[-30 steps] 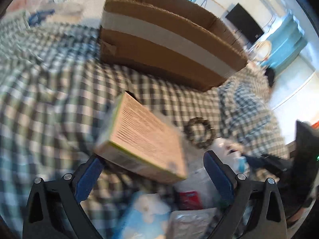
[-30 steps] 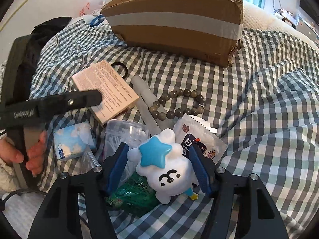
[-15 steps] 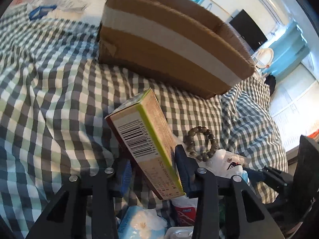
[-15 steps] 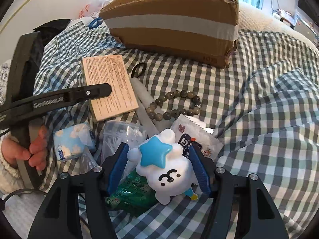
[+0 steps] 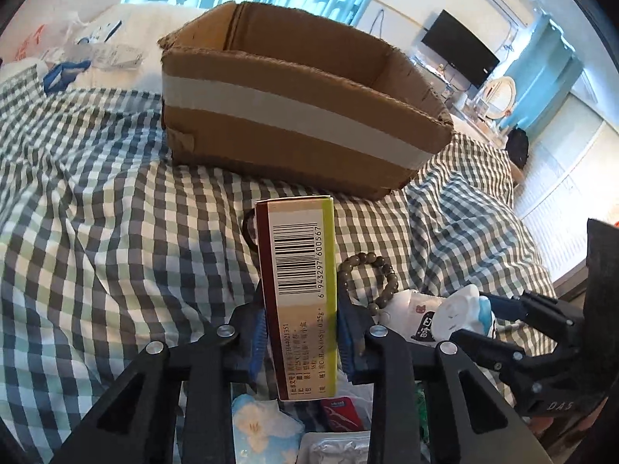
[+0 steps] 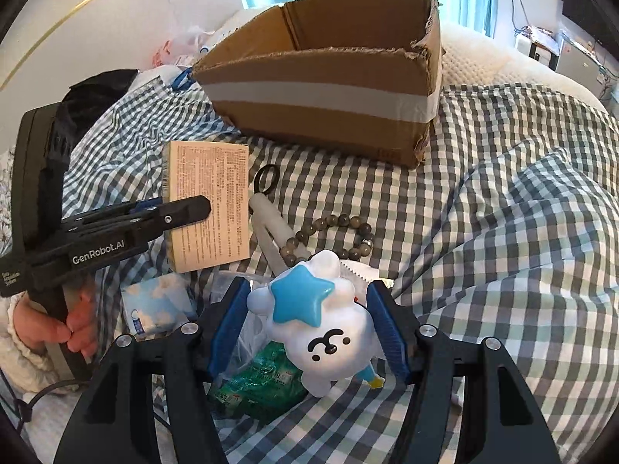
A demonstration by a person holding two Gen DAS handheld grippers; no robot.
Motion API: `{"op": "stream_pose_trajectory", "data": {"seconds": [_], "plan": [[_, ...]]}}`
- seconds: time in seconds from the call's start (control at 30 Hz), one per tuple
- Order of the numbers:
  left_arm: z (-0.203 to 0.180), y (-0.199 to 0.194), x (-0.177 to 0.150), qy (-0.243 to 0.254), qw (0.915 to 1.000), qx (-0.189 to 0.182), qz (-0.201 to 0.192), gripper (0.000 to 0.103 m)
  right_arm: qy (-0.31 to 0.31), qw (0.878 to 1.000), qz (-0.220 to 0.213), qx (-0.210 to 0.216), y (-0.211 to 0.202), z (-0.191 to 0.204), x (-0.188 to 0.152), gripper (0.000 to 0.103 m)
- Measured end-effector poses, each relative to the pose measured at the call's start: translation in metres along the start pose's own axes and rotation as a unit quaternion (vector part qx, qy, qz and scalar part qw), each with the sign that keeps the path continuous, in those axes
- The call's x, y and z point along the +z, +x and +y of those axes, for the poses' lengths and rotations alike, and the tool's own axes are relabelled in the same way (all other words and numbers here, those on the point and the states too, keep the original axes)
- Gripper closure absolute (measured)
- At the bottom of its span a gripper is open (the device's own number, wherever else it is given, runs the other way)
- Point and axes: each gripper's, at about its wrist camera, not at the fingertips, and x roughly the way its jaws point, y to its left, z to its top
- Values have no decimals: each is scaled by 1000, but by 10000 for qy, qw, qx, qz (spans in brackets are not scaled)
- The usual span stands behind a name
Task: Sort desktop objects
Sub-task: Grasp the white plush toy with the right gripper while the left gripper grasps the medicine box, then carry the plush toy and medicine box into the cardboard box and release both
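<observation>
My left gripper (image 5: 301, 342) is shut on a flat medicine box (image 5: 298, 290), held on edge with its barcode side towards me, above the checked bedcover. The box also shows in the right wrist view (image 6: 209, 205), with the left gripper (image 6: 170, 218) across it. My right gripper (image 6: 307, 328) is shut on a white cloud-shaped toy (image 6: 321, 332) with a blue star, lifted above the pile. An open cardboard box (image 5: 301, 116) with a white tape band stands farther back; it also shows in the right wrist view (image 6: 329, 89).
On the bedcover lie a bead bracelet (image 6: 329, 236), a white tube with a black ring (image 6: 267, 216), a tissue pack (image 6: 156, 305), a green packet (image 6: 259, 386), a printed sachet (image 5: 418, 313) and a blister pack (image 5: 336, 448). A black bag (image 6: 89, 92) lies at the left.
The left gripper closed on the medicine box, turned it upright on edge and lifted it. The right gripper kept its hold on the cloud toy and rose slightly.
</observation>
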Motion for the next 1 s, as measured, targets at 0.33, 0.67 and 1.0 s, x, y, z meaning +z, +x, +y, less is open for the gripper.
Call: {"op": "stream_pose_trajectory", "data": {"seconds": [0.33,0.67,1.0], "plan": [[-7,-28,19,137,9993,35,-342,73,-97,9993,-345,-117,-22,4,17,41],[-9,-48,48,167,9978,64,-642,72,-398,9952,-864,-213,-47,11,52,41],[-16,-74,96,323,9922,67,-1201,72,-352,9920,-1210,-111,-55,1,102,41]]}}
